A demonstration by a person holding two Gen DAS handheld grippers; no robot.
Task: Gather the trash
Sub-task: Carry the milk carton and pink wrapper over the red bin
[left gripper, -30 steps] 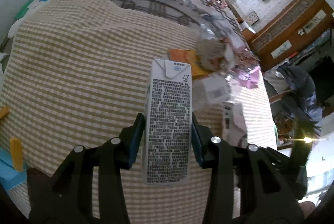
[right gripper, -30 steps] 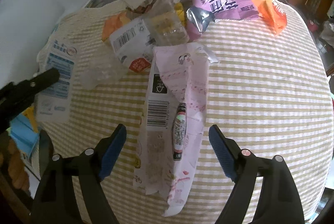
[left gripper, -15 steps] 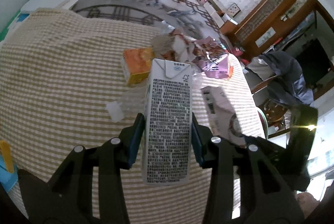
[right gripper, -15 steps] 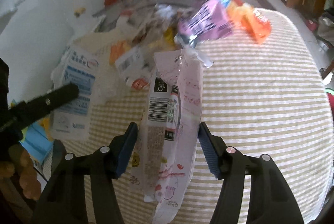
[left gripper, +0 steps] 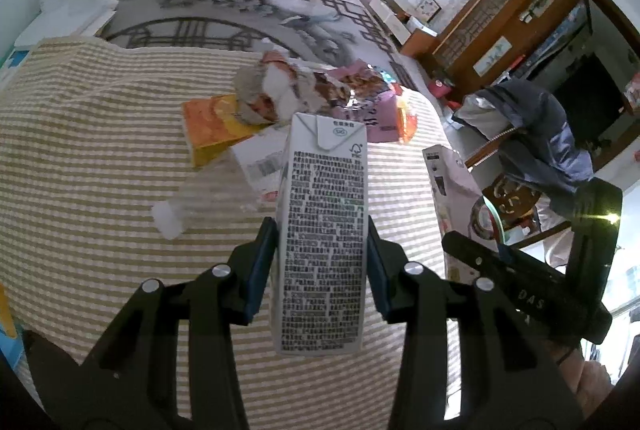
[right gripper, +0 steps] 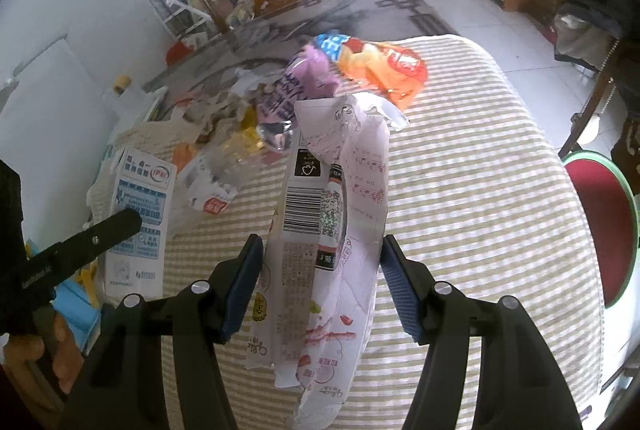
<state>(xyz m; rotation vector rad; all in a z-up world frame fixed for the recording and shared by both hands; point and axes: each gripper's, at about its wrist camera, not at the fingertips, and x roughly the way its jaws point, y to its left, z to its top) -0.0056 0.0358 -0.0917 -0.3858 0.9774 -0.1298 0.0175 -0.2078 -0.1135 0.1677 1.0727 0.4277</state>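
Closest to me, the left gripper (left gripper: pixel 322 266) pinches a tall white milk carton (left gripper: pixel 322 230) by its two narrow sides, blue pads flat against the card, the face dense with small black print and a folded gable on top. The right gripper (right gripper: pixel 322 286) is clamped on a flattened pale pink carton (right gripper: pixel 332 230); its jaws have just been closing, and the crumpled, creased pack with a barcode panel now sits squeezed between the ribbed blue pads. Both are held above the table (right gripper: pixel 480 209), which wears a beige-and-white striped cloth with a soft woven texture.

Further in, toward the table's middle, a crushed clear plastic bottle (left gripper: pixel 208 197) with a white cap lies on its side beside a white wrapper carrying a barcode (left gripper: pixel 260 165). Behind them lies an orange box (left gripper: pixel 212 125), its end under a grey-white wad of crumpled paper (left gripper: pixel 268 93). At the far edge lie a glossy purple snack bag (right gripper: pixel 296 89) and an orange foil bag (right gripper: pixel 384 69).
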